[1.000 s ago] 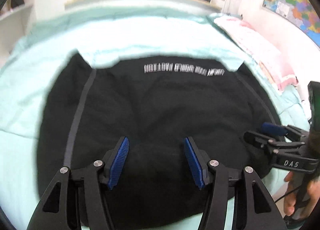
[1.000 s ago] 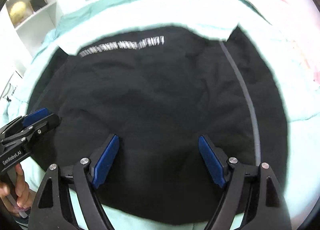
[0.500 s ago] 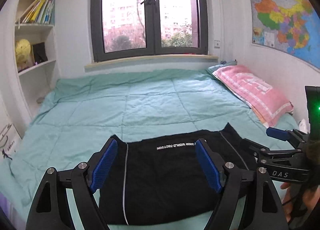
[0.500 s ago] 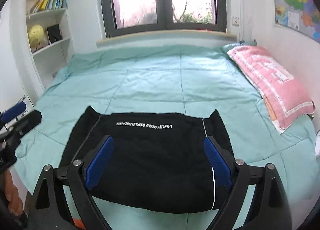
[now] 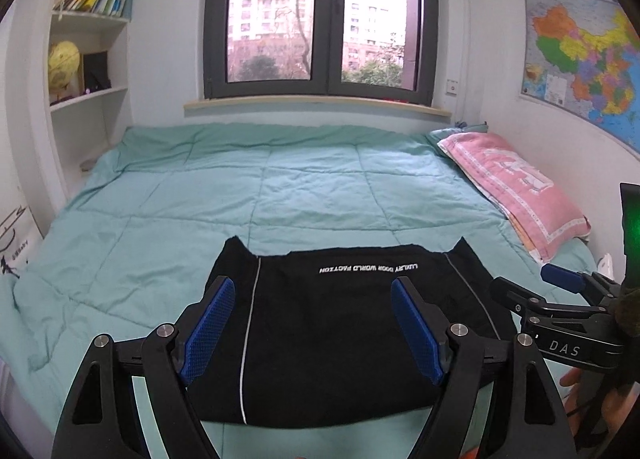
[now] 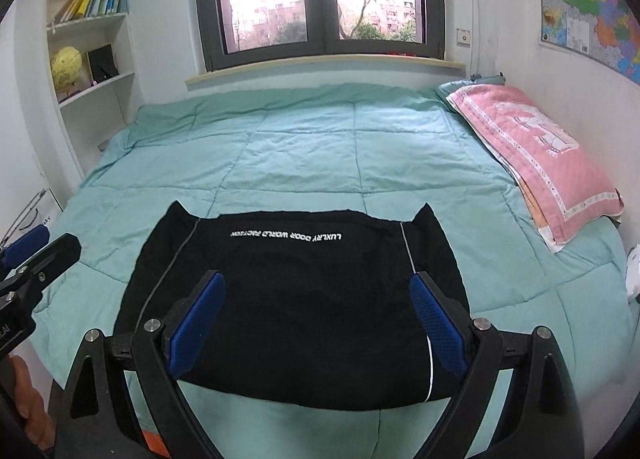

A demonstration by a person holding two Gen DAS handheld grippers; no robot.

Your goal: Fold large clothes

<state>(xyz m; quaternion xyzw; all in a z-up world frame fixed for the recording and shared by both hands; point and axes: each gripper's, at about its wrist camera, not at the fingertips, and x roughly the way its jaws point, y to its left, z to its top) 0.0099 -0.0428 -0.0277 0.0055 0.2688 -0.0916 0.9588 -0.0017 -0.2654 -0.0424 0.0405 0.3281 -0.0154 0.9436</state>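
A black garment [image 5: 344,335] lies folded flat near the bed's [image 5: 280,187] front edge, long axis left-right. The left gripper [image 5: 316,325] and right gripper [image 6: 320,319], jaws apart and empty, hover above it.

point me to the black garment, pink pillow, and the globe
black garment [image 6: 296,299], right wrist view, middle of the folded cloth.
pink pillow [image 6: 536,151], right wrist view, top face.
globe [image 5: 63,65], left wrist view, yellow sphere.

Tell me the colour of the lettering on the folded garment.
White, on the black garment; clearest in the right wrist view.
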